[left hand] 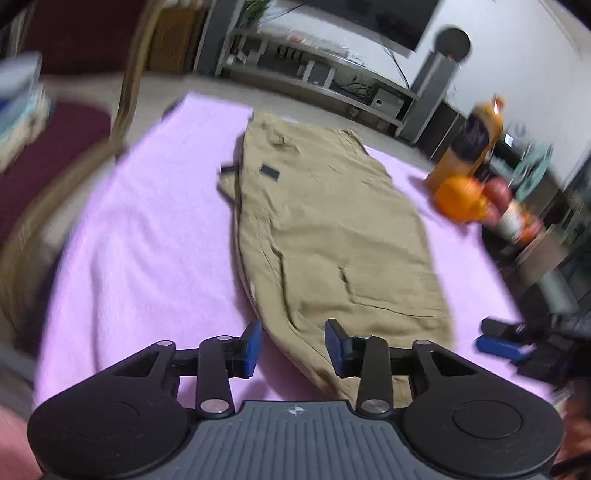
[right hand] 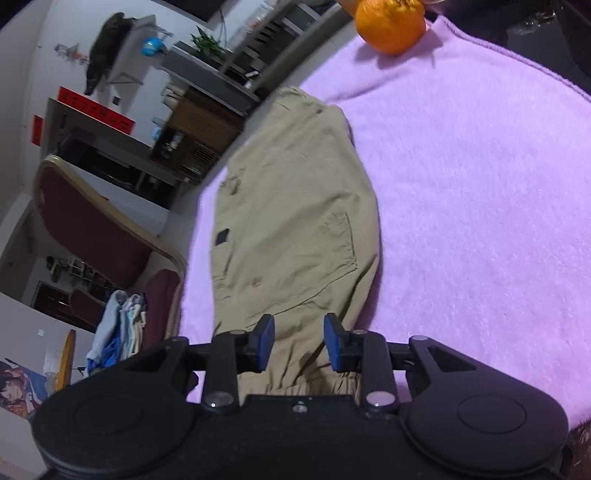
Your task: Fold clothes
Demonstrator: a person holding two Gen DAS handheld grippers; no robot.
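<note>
While the khaki cotton cargo trousers lie lengthwise-folded on the lilac fleece-covered surface, both the left claw and right claw hover released over the near hem; next, grasping it for the crosswise fold.

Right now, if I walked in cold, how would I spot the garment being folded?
Find the lilac towel covering the table. On it lie khaki trousers, folded lengthwise. They are the only cloth item there, tan with a small black patch, unlike the round orange at the towel's edge.
</note>
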